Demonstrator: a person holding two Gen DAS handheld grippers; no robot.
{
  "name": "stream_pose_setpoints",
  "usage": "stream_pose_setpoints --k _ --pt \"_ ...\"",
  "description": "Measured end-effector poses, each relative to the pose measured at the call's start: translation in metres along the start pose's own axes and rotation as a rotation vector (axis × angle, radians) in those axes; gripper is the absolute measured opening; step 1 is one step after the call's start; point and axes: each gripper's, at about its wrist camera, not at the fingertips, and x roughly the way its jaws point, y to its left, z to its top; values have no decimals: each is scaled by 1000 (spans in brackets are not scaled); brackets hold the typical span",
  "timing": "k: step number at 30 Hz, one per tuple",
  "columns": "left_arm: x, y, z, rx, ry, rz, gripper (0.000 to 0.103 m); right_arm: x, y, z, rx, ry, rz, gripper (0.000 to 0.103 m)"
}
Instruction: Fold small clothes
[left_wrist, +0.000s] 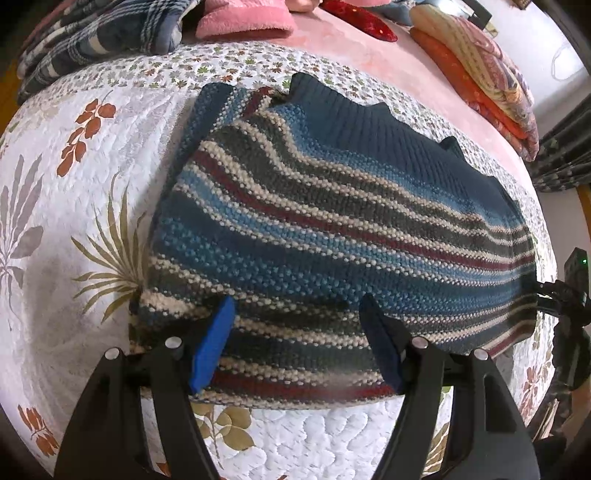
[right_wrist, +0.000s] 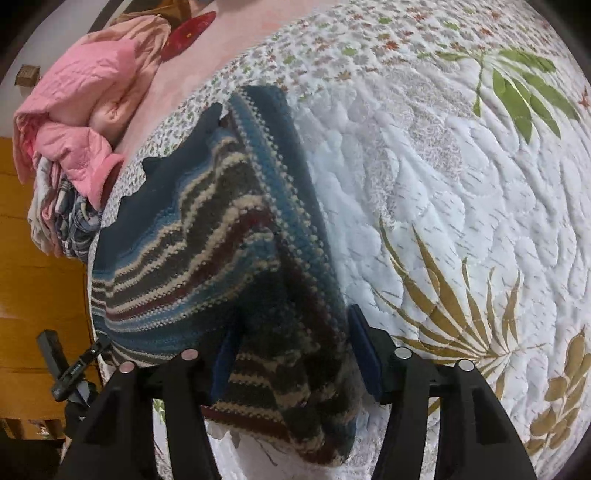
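I had one chunky striped knit sweater (left_wrist: 332, 229) lying folded on the quilted floral bedspread (left_wrist: 74, 206), with a plaid blanket (left_wrist: 103, 37), a pink pile (right_wrist: 81, 107) and one red cushion (left_wrist: 358, 18) beyond it, nothing blocking. My left gripper (left_wrist: 297, 339) sat spread over the sweater's near hem. My right gripper (right_wrist: 291, 354) was spread too, a bunched corner between its blue pads (right_wrist: 365, 354).

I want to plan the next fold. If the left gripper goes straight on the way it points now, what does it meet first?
Most likely the sweater. The left gripper is open, its fingers astride the near edge, so the knit lies straight ahead. Whether the pads already touch it is unclear. Beyond it is only quilt.
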Motion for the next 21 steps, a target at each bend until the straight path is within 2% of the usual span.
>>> stream_pose_setpoints --k 2,5,11,21 --pt "2 0 0 3 2 2 70 0 4 0 -8 -2 19 38" --pt "3 -1 2 -2 3 -2 71 -6 16 -1 -47 -16 23 33" --pt "5 0 2 2 5 -2 71 -4 16 0 -55 -11 -9 33" --pt "10 -4 3 11 10 3 75 0 8 -2 -31 -15 -16 33"
